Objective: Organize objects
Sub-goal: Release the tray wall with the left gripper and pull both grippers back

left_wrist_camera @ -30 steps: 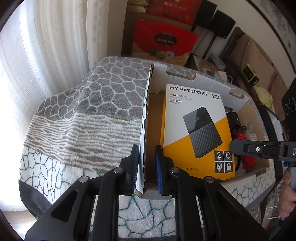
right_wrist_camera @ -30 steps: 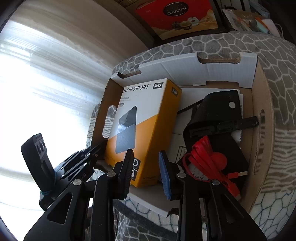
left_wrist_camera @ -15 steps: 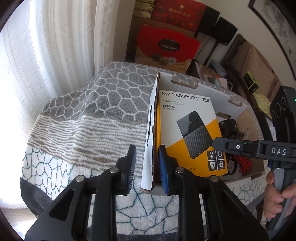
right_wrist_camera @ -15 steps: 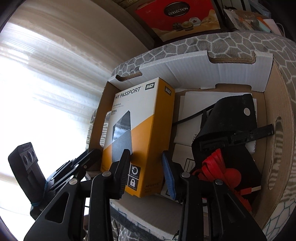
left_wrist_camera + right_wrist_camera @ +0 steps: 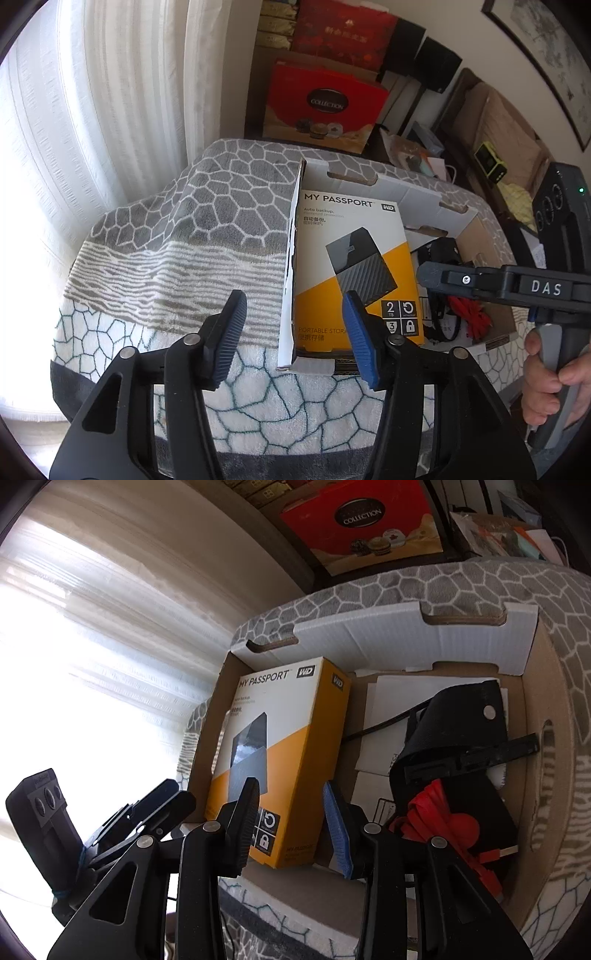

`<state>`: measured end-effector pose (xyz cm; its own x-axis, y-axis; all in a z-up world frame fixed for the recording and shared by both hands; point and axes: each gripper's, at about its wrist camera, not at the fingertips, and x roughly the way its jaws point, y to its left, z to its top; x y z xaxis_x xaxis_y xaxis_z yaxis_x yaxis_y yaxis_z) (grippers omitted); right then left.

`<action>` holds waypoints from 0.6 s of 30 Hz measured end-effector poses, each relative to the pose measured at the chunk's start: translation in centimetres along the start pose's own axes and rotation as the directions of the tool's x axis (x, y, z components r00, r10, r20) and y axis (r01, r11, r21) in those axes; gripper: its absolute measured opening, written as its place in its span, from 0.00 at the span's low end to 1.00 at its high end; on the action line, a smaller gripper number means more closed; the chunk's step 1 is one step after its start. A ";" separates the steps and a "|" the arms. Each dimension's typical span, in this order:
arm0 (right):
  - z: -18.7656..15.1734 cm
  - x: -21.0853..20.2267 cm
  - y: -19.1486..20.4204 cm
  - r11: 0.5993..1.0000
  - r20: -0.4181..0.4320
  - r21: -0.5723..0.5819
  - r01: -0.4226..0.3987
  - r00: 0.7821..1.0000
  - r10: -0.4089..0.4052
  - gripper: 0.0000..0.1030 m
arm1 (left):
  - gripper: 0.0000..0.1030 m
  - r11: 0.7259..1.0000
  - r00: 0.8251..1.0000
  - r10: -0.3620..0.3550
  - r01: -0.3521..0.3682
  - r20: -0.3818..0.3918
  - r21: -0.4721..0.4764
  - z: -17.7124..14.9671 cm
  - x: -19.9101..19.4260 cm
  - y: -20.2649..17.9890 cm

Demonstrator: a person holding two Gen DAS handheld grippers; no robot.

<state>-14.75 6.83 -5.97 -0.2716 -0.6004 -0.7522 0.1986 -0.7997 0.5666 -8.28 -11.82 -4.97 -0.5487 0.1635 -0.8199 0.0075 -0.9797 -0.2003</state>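
The left claw (image 5: 293, 332) gapes wide, holding nothing — the cardboard box's (image 5: 290, 258) white side wall stands between its pads. The right claw (image 5: 291, 821), marked "DAS", is spread around the near end of the "MY PASSPORT" WD package (image 5: 280, 746), untouched. Beyond stands a red "COLLECTION" gift box (image 5: 325, 103).

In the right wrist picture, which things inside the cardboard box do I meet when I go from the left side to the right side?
Yellow and white hard drive box → white papers → black pouch, with the red cable lying in front of it.
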 end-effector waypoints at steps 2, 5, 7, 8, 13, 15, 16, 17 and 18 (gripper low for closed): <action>0.0 -1.2 -0.1 1.000 0.021 -0.015 0.009 1.000 -0.008 0.40 | 0.59 1.000 1.000 -0.001 0.001 0.003 0.008 -0.1 -0.2 -0.4; 0.0 -2.7 -0.1 0.997 0.055 -0.052 0.049 0.997 -0.046 0.46 | 0.67 1.000 1.000 -0.010 0.009 0.011 0.017 -0.1 -0.5 -1.1; -0.5 -3.9 -0.1 0.993 0.073 -0.082 0.083 0.994 -0.077 0.52 | 0.67 1.000 1.000 -0.013 0.013 0.012 0.028 -0.1 -0.7 -1.7; -0.9 -4.7 -0.3 0.989 0.075 -0.107 0.106 0.992 -0.099 0.59 | 0.69 0.999 1.000 -0.012 0.012 0.012 0.033 -0.2 -0.8 -1.9; -2.4 -6.7 -0.6 0.950 0.131 -0.187 0.250 0.965 -0.228 0.71 | 0.90 0.999 1.000 -0.014 0.013 0.024 0.052 -0.8 -1.3 -3.5; -3.2 -7.5 -1.0 0.940 0.147 -0.193 0.283 0.955 -0.257 0.74 | 0.92 0.998 1.000 -0.023 0.022 0.021 0.058 -1.1 -1.4 -4.1; -3.5 -7.9 -1.2 0.935 0.157 -0.193 0.296 0.950 -0.269 0.76 | 0.92 0.998 0.999 -0.027 0.026 0.021 0.061 -1.2 -1.5 -4.5; -3.9 -8.4 -1.4 0.930 0.169 -0.195 0.311 0.945 -0.280 0.81 | 0.92 0.997 0.999 -0.028 0.027 0.022 0.067 -1.4 -1.7 -4.8; -4.3 -8.8 -1.5 0.925 0.180 -0.197 0.326 0.939 -0.293 0.83 | 0.93 0.997 0.999 -0.026 0.024 0.024 0.073 -1.5 -1.8 -5.3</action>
<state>-8.60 13.31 -1.60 -0.4824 -0.3292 -0.8117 0.2804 -0.9360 0.2129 -6.07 -6.79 -3.21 -0.5687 0.1861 -0.8012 -0.0669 -0.9813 -0.1804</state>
